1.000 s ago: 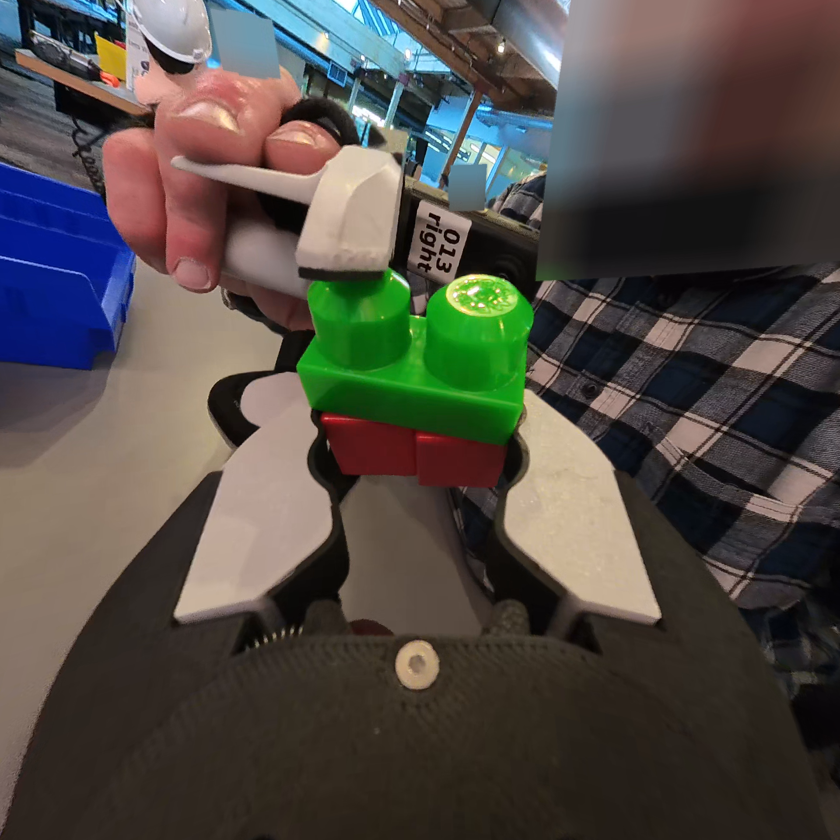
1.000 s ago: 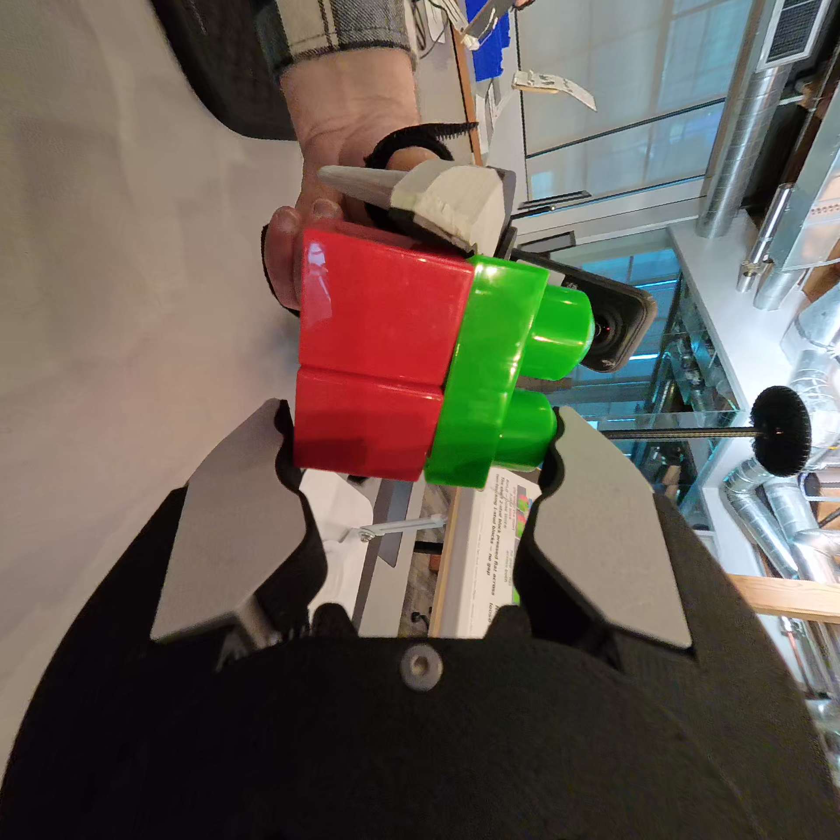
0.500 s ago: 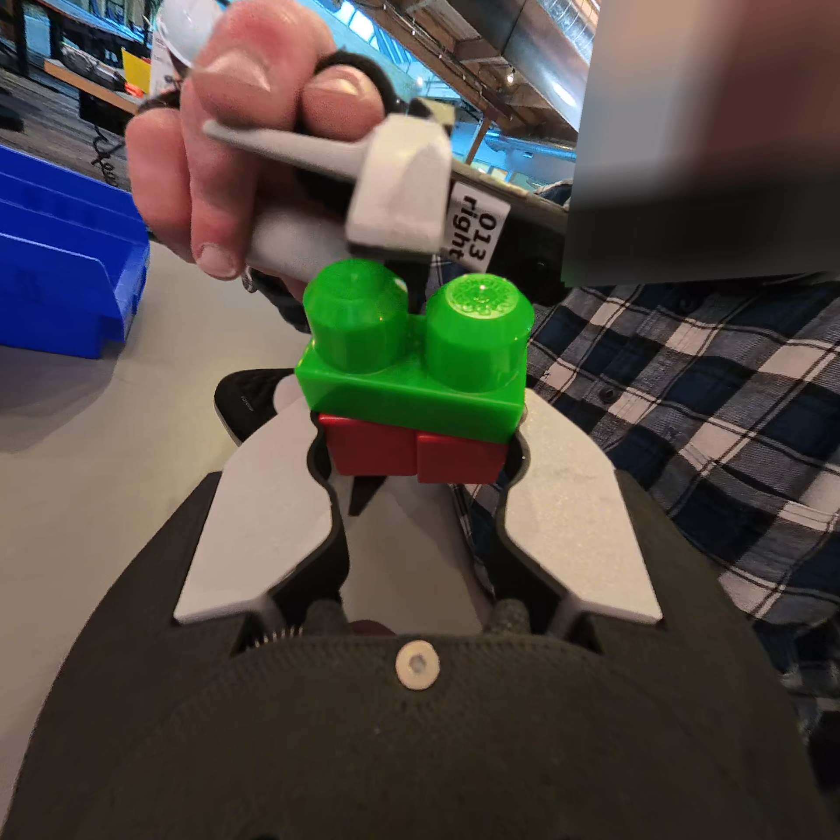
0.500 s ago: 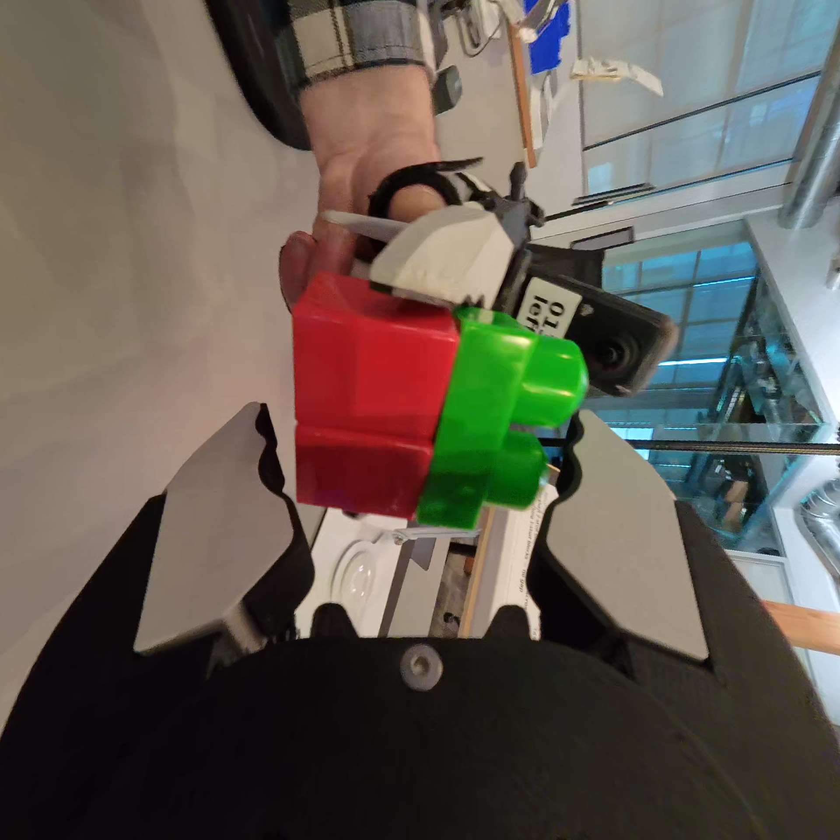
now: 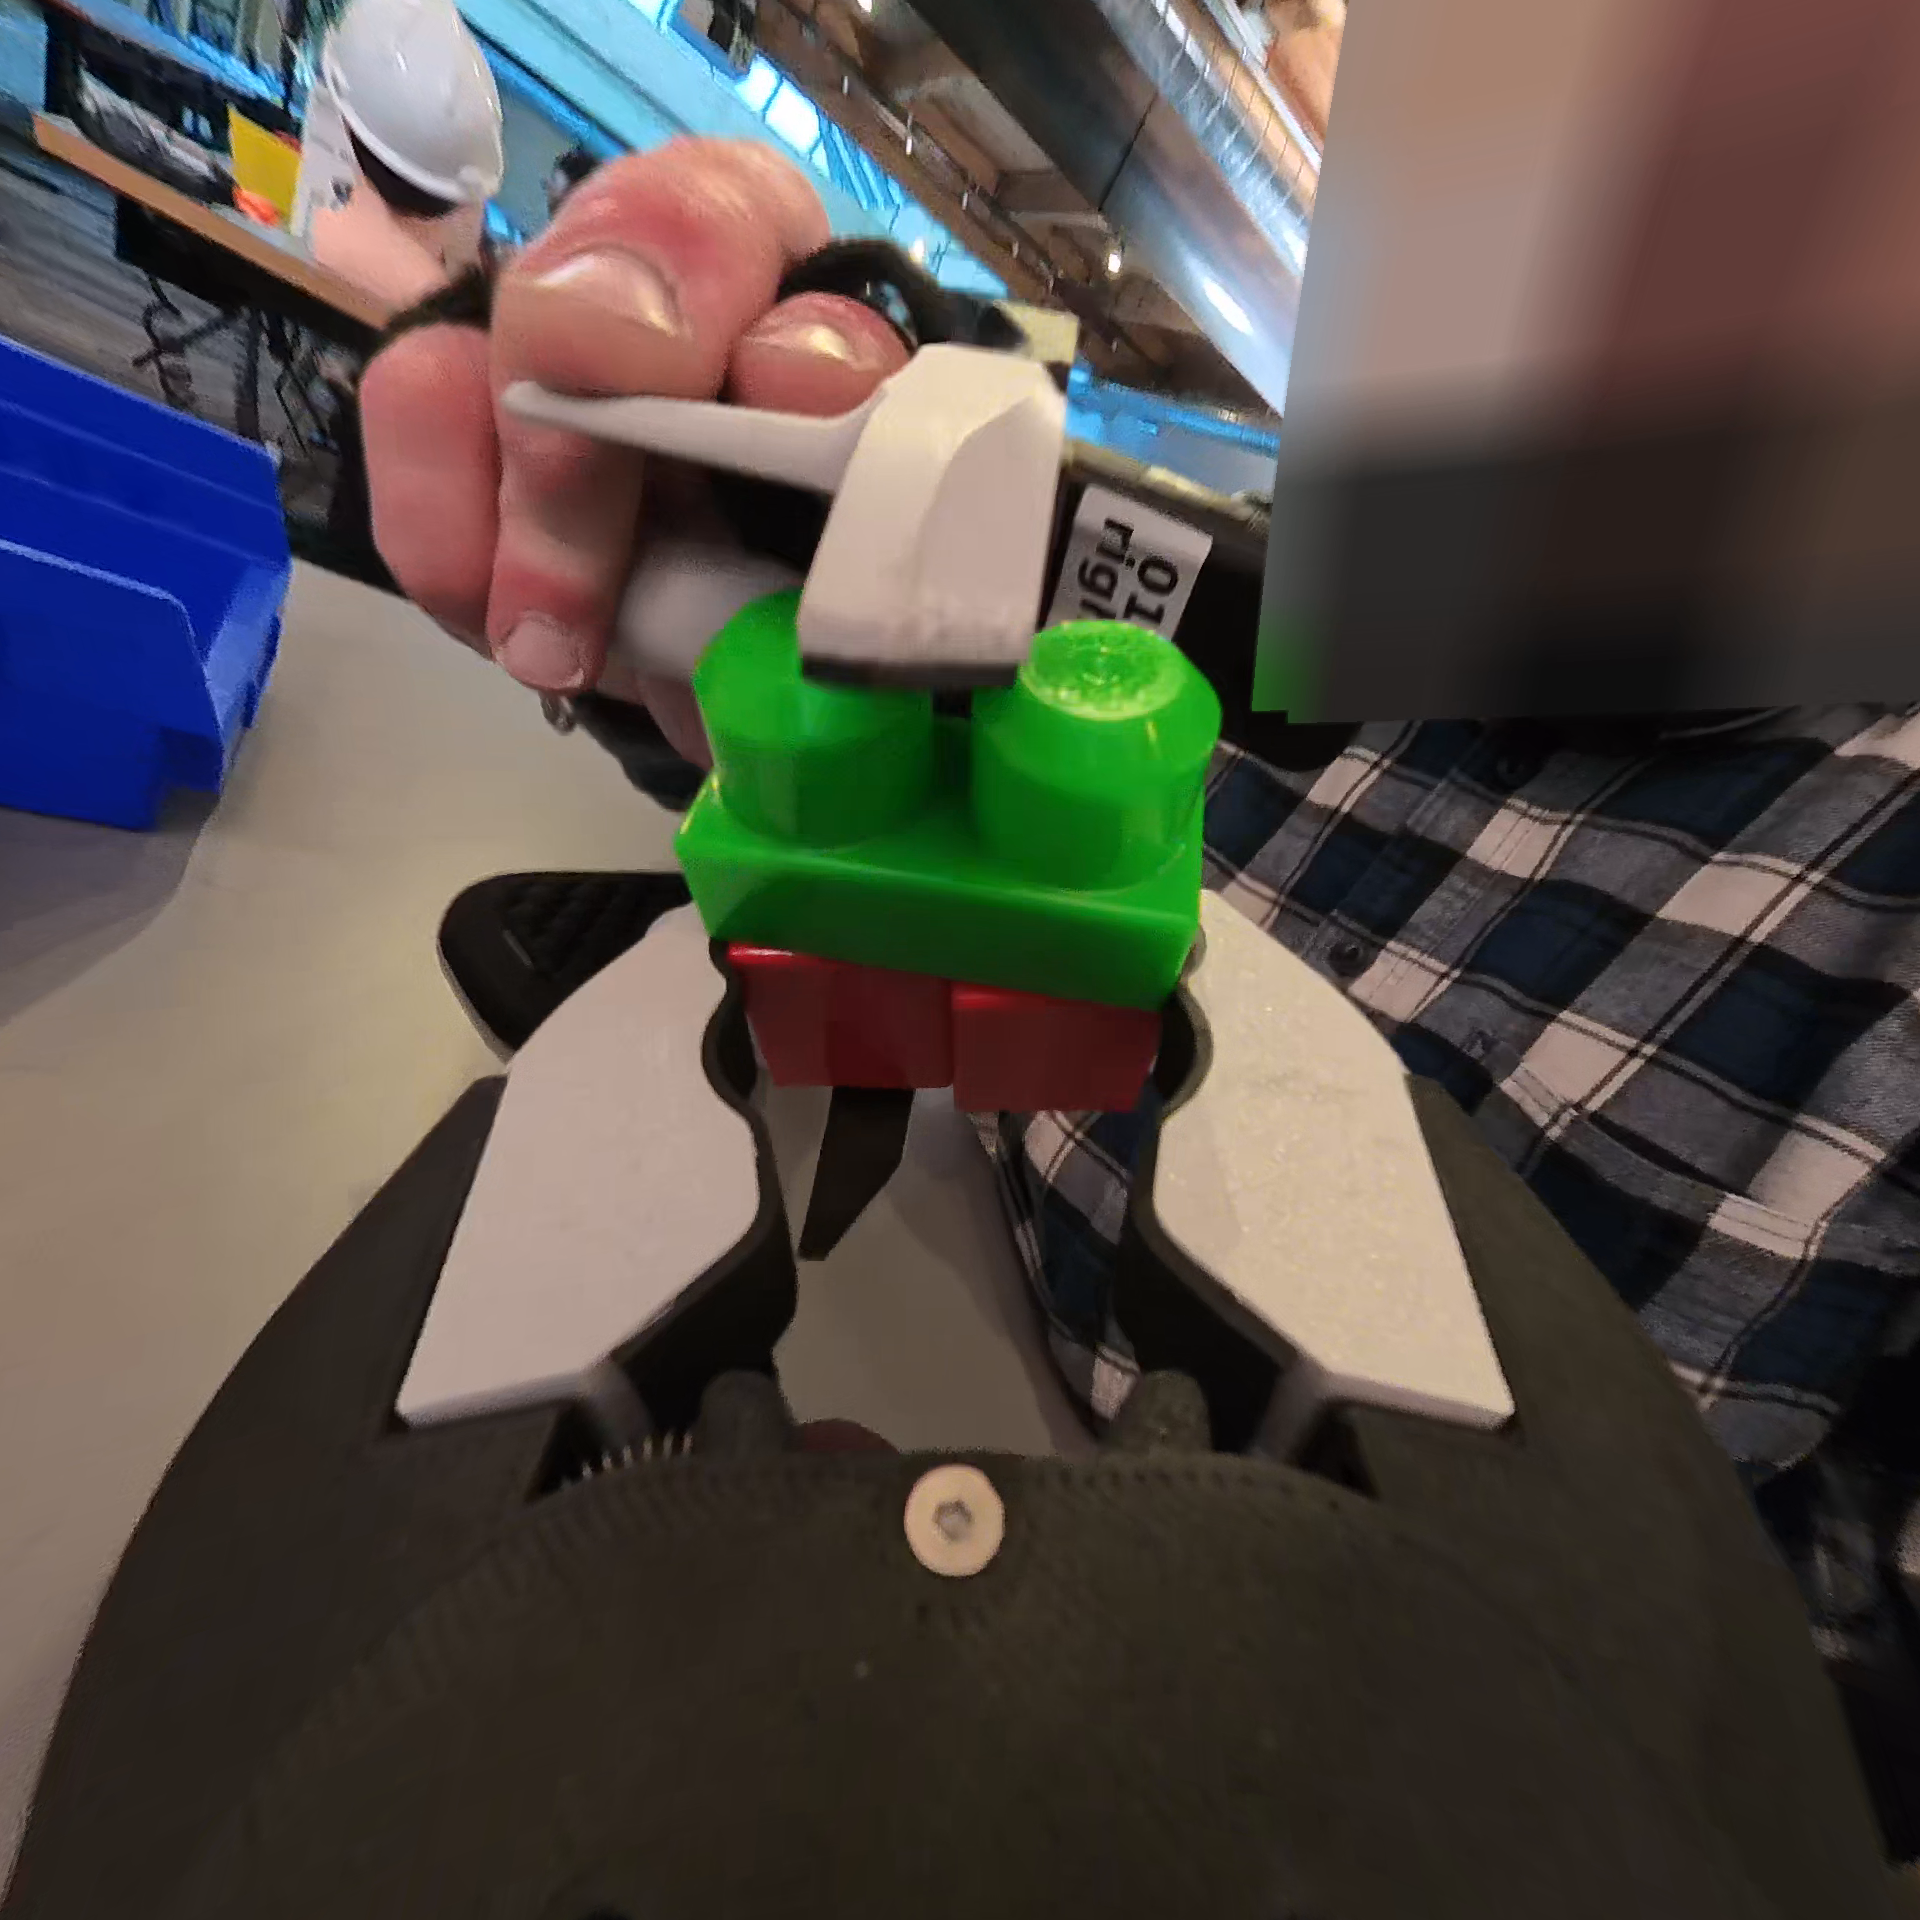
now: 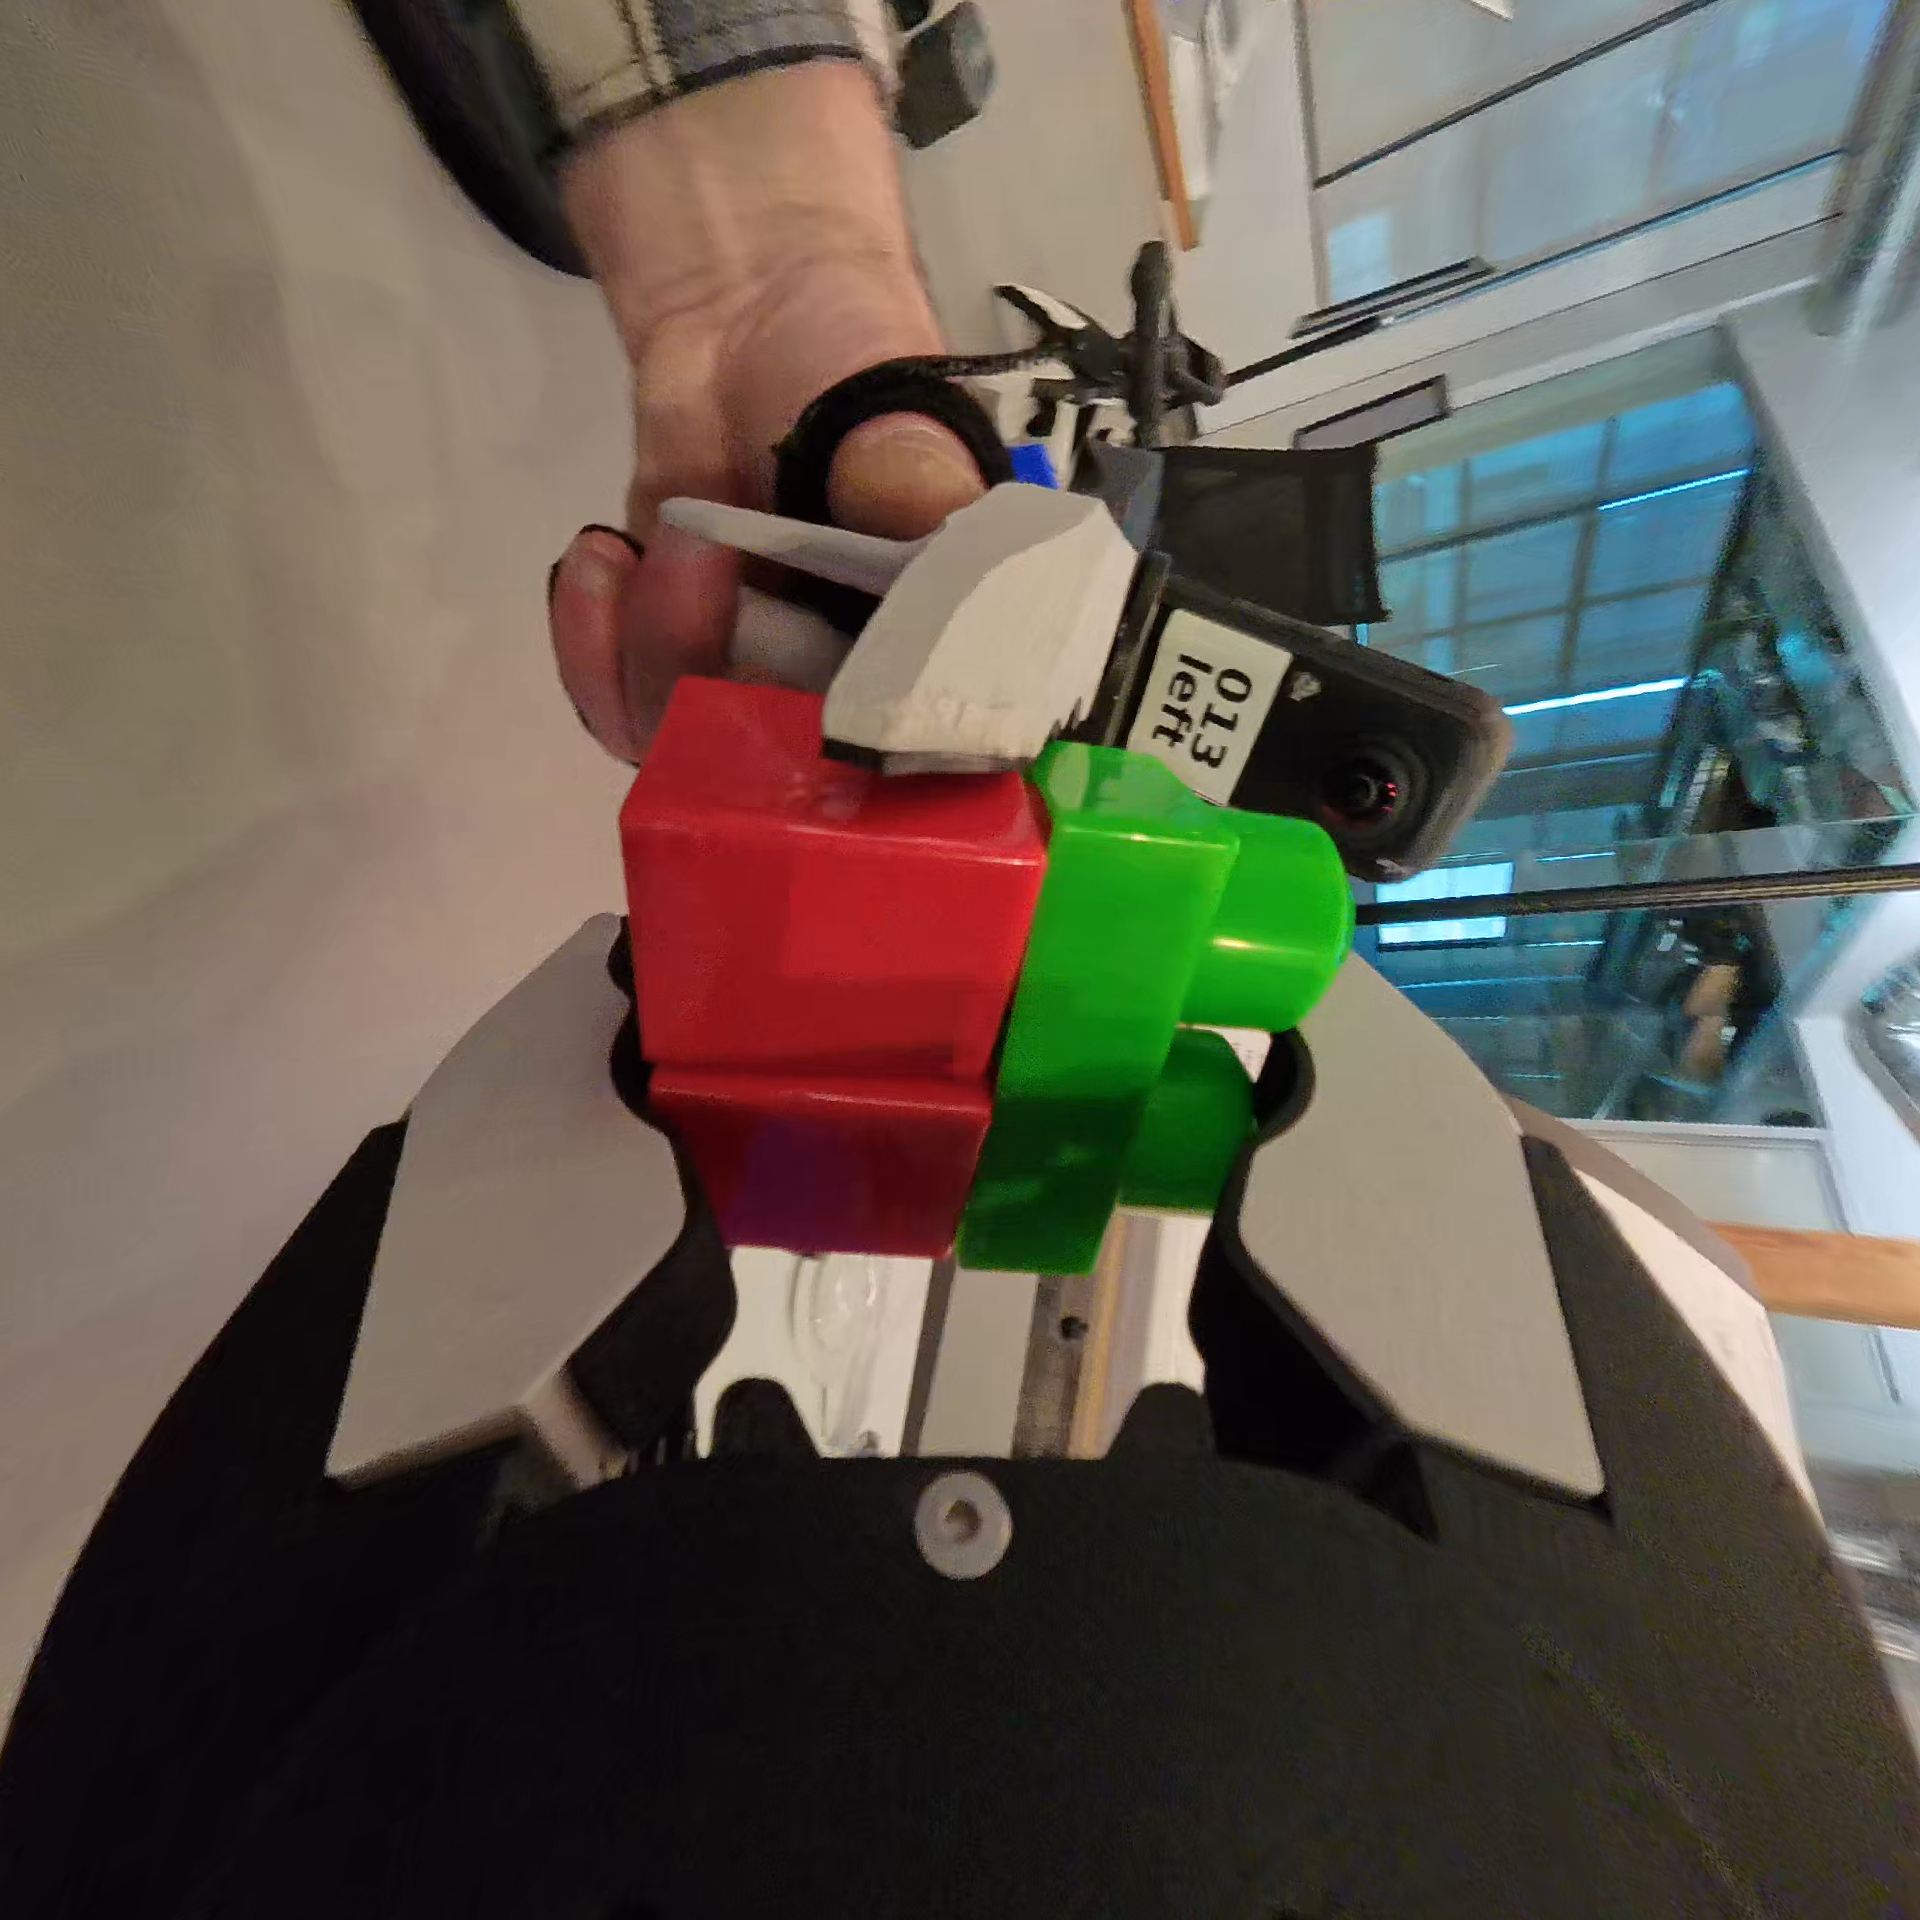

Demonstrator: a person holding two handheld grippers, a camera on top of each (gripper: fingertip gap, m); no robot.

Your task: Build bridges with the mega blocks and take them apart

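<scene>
A green two-stud block (image 5: 935,894) sits pressed onto a red block (image 5: 935,1029), and the stack is held in the air. My left gripper (image 5: 961,997) is shut on the red block, with its pads on the block's two sides. My right gripper (image 6: 961,997) spans the stack lengthwise. One of its fingers (image 6: 540,1091) is on the bottom of the red block (image 6: 831,935). The other is against the studs of the green block (image 6: 1112,987). In the left wrist view, a finger (image 5: 925,561) of the right gripper rests on the green studs.
A grey table (image 5: 208,1039) lies below, with a blue bin (image 5: 104,623) at its left. A person in a plaid shirt (image 5: 1558,1039) is close behind the blocks. A hand (image 5: 582,416) holds the right gripper. Across from one pair of fingers to the other is roughly 5 cm.
Half a second ago the right gripper's fingers stood off both ends of the stack. They have since closed back onto it. The left gripper's grasp on the red block has not changed.
</scene>
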